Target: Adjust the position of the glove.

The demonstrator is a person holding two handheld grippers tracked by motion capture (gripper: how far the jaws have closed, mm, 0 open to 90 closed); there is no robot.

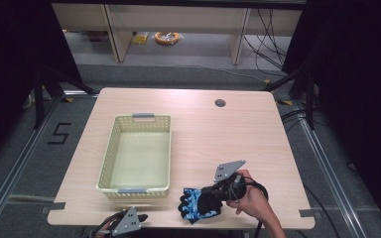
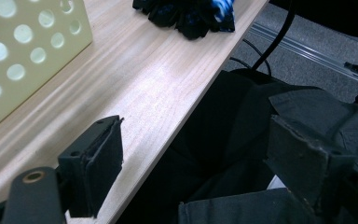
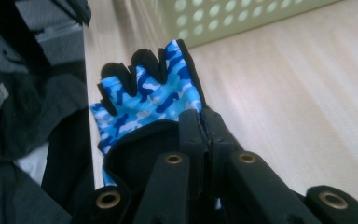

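Right tongs (image 3: 204, 122) pinch the soft camouflage glove (image 3: 144, 100); left tongs (image 2: 196, 168) gape empty.

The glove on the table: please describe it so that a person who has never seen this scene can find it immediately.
Start at the wooden table and find the pale yellow basket on it. The glove lies right of the basket at the near edge, pinched at its cuff by the right gripper. It is fingerless, blue camouflage with black trim.

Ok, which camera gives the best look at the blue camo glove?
The right gripper view: the glove is close up, its camouflage pattern and black finger ends clear, the right gripper shut on its edge. The high view shows it small by the table's near edge; the left gripper view catches just its dark finger ends.
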